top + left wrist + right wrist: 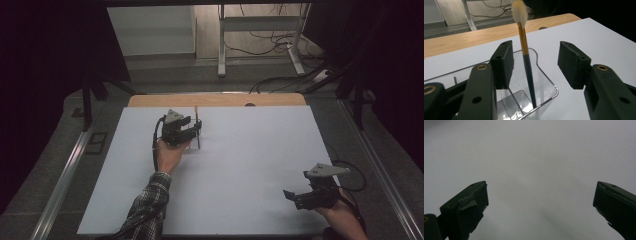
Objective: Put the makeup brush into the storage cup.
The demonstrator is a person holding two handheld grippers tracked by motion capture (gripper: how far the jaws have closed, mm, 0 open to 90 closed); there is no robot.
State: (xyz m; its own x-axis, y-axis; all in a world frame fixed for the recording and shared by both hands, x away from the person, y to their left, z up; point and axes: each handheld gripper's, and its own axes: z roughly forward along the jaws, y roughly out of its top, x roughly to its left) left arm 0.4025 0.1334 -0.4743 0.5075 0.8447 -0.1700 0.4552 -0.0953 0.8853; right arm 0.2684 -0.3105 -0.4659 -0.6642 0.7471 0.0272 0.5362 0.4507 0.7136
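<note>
While parked over the white sheet [225, 175]:
Left hand [170, 154]: reaches forward from a plaid sleeve [147, 207], wrist near level, far-left part of the sheet.
Left gripper [194, 131]: points away from the person and a little right; in its own view [535, 62] looks along and down on a clear holder.
Left jaws: apart, pads off everything; brush handle stands free in the gap, nearer one jaw than the other.
Right hand [340, 212]: low at the near-right corner, well apart from the left.
Right gripper [295, 196]: points left across the sheet, tilted down; in its own view [540, 202] faces bare sheet.
Right jaws: wide apart, nothing between.
Brush [525, 50]: stands in the holder [544, 82], nearly upright, leaning slightly; long axis vertical; white bristle tuft up, dark handle end down on the holder's floor, amber band below the tuft. Seen from above as a thin upright stick [198, 127] at the left gripper's tips.
Holder: clear, open-topped, on the sheet, partly under the left jaws.
Edges: wooden table strip [215, 100] shows past the sheet's far edge, close behind the brush; sheet's left edge near the left hand; near-right corner beside the right hand.
Open room: broad bare sheet between the two grippers, across the middle and far right.
</note>
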